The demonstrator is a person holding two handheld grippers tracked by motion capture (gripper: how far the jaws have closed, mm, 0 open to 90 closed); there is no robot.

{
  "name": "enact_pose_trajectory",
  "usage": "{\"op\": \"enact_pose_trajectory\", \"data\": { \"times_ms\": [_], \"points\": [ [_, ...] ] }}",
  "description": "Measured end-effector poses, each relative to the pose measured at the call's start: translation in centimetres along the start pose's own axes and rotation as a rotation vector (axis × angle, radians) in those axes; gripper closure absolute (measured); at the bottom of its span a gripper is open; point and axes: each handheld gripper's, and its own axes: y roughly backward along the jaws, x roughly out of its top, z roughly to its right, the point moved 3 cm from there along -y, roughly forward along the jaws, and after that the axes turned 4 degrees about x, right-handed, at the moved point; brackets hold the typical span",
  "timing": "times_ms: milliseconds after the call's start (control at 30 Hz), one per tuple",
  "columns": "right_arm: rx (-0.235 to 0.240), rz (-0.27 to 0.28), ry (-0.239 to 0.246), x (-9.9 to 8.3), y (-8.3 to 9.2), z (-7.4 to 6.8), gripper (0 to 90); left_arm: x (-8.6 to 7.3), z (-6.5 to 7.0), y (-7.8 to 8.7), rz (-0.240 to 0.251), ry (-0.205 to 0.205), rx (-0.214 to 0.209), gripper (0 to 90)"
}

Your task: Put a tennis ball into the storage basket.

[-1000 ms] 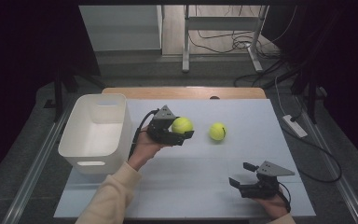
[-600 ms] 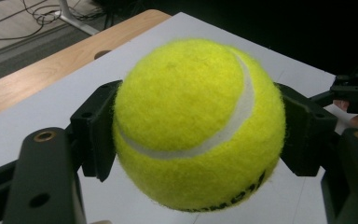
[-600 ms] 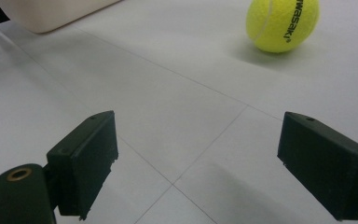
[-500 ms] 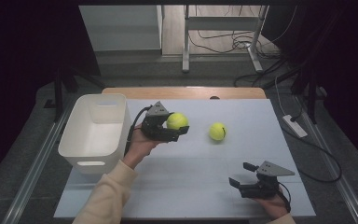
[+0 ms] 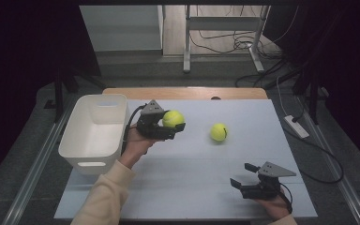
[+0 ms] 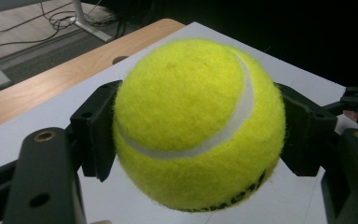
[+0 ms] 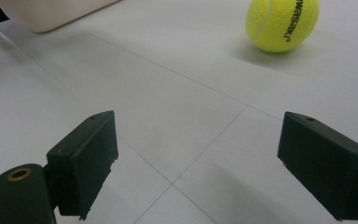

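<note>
— Where are we, a lab?
— We think so: black curtains (image 5: pixel 23 56) close in the desk (image 5: pixel 192 187), loose cables (image 5: pixel 225 44) and a power strip (image 5: pixel 296 126) lie on the grey floor (image 5: pixel 337 154), bare metal legs (image 5: pixel 186 42) behind.

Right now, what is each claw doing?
Left claw: closed on a tennis ball, lifted off the table.
Right claw: open, holding nothing.

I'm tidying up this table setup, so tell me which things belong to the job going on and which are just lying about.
In the job:
- yellow felt tennis ball clamped in the left gripper
- second yellow tennis ball on the table
- white plastic bin
- right gripper, open

Lying about:
- white power strip on the floor
- loose cables behind
</note>
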Motion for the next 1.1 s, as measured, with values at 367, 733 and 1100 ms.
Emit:
{"op": "enact_pose_trajectory", "data": {
  "times_ms": [367, 733, 1100],
  "points": [
    [0.0, 0.0, 0.001, 0.0, 0.0, 0.0, 12.2, -0.1, -0.7, 0.8, 0.011, 0.007, 0.029, 26.2],
    [-0.001, -0.001, 0.001, 0.0, 0.0, 0.0, 12.2, -0.2, -1.5, 1.7, 0.029, 0.024, 0.06, 26.2],
    [-0.001, -0.002, 0.001, 0.0, 0.0, 0.0, 12.2, -0.3, -2.4, 2.6, 0.045, 0.037, 0.091, 26.2]
  ]
}}
